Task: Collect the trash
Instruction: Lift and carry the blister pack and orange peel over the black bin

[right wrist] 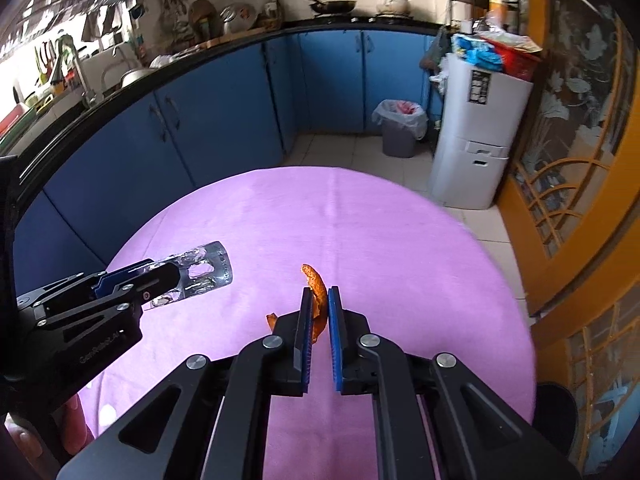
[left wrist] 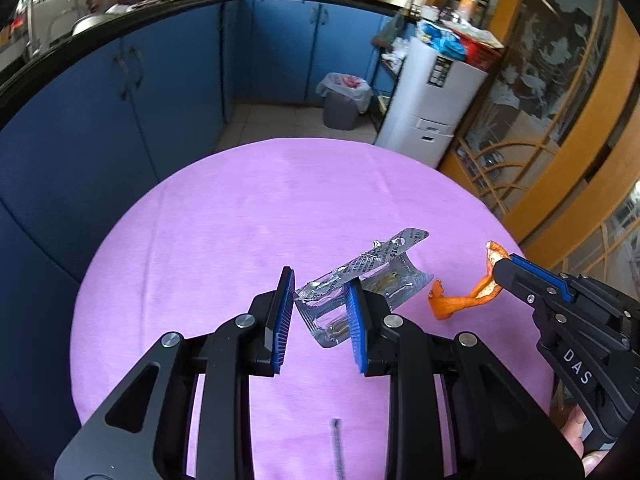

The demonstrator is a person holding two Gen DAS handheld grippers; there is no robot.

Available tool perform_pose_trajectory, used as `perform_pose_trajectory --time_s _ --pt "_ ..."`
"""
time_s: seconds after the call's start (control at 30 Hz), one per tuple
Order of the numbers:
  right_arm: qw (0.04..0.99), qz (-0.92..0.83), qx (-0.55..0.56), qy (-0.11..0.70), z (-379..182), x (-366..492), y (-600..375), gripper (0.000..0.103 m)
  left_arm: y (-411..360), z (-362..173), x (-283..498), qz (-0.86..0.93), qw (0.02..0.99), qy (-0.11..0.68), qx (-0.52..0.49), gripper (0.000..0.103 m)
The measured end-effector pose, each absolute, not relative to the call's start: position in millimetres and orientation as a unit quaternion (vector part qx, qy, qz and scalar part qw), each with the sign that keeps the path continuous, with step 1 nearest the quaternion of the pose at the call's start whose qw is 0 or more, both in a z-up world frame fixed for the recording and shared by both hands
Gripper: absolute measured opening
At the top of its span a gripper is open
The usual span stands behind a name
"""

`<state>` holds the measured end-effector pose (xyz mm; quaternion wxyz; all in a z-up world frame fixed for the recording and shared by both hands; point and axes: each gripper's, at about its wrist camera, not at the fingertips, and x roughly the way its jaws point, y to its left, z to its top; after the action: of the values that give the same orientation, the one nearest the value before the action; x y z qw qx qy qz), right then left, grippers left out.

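Between the blue pads of our left hand-held gripper (left wrist: 320, 312) sits a crumpled foil blister pack (left wrist: 360, 280), pinched at a narrow opening and carried clear above the table (left wrist: 240, 208). Our right hand-held gripper (right wrist: 320, 312) is clamped almost fully together on a strip of orange peel (right wrist: 316, 286), which curls out above and below the pads and also hangs free of the pink cloth. We judge both pickups done, so the step in hand is the carry. A lined bin (left wrist: 344, 100) stands on the floor beyond the far edge of the table, against the blue cabinets and beside a white appliance (left wrist: 432, 100). Next we need to bring both pieces across the table and over the bin's mouth, keeping each grip firm, then open the jaws only once each piece hangs above the liner.
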<state>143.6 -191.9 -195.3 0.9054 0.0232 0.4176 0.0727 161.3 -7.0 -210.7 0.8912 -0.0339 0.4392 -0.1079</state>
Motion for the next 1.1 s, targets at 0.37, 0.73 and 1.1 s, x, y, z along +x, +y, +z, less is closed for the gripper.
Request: perform_pose_trajectory --time_s 0.37,0.73,1.1 --pt "0.917 0.009 0.062 0.394 -185 102 -281 0.008 -106 -196 147 -0.168 0.888 0.429 0.021 0.027" --pt "0.919 -0.038 0.105 0.379 -187 66 -354 0.008 -200 -189 127 -0.224 0.876 0.420 0.075 0.027" --pt "0.914 -0.084 0.141 0.371 -194 35 -421 0.008 -279 -194 103 -0.269 0.859 0.419 0.121 0.027"
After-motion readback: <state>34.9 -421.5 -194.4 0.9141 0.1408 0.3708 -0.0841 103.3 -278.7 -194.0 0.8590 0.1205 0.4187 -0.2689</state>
